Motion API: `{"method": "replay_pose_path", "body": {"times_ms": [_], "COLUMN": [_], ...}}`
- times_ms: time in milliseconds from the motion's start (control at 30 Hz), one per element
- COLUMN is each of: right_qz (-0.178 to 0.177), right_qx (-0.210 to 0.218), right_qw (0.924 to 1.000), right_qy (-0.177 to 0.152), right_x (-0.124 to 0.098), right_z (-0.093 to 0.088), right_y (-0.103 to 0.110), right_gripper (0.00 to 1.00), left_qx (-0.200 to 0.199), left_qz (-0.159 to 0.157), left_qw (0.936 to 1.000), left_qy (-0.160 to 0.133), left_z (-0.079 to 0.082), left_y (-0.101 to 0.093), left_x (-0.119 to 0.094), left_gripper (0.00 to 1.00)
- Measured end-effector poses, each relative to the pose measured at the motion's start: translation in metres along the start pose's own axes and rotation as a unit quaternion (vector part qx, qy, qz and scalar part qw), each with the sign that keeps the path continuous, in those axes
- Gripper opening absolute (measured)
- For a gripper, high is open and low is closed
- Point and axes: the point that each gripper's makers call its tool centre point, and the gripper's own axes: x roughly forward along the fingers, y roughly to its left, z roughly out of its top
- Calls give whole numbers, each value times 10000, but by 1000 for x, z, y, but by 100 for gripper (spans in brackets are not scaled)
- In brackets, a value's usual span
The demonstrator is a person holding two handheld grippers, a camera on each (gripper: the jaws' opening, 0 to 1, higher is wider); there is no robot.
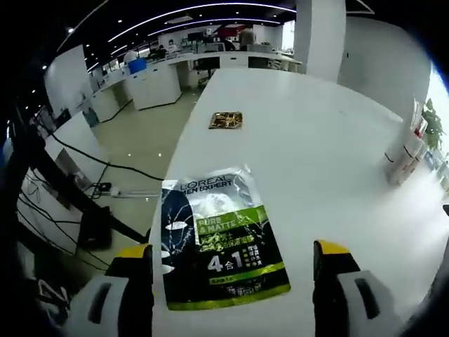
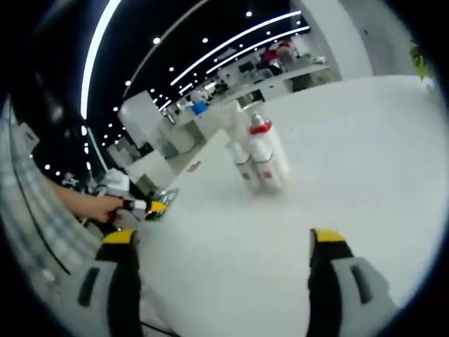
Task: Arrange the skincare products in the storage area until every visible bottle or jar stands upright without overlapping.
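— On the white table (image 1: 316, 133), in the left gripper view, we are looking along the left gripper (image 1: 231, 281), its jaws standing apart with nothing between them. A flat skincare sachet pack (image 1: 217, 239) is lying face up just ahead of them, near the table's edge, and a small dark packet (image 1: 226, 120) is lying farther off.

— We are judging that the pack wants a square approach, one jaw on each long side, gripping low so it does not fold as we are standing it up.

— Over in the right gripper view, we are seeing the right gripper (image 2: 223, 270), jaws also apart and empty. Ahead, well apart from it, white bottles (image 2: 258, 160) with red trim are standing close together, blurred.

— That view is also showing us the other gripper (image 2: 147, 206) in a hand (image 2: 98, 207) at the left.
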Motion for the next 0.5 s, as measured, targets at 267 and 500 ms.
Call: {"method": "replay_pose_path", "body": {"times_ms": [267,500], "right_qz": [-33,-43], "right_qx": [65,78], "right_qw": [10000,9999], "right_qy": [26,73], "right_x": [-1,-1], "right_z": [-2,-5], "right_y": [-1,0], "right_gripper": [99,98], "left_qx": [47,8], "left_qz": [-148,30], "left_qw": [9998,9998], "left_qy": [153,188], "left_z": [-5,-5], "left_y": [-3,6], "left_x": [8,14], "left_gripper": [88,86]}}
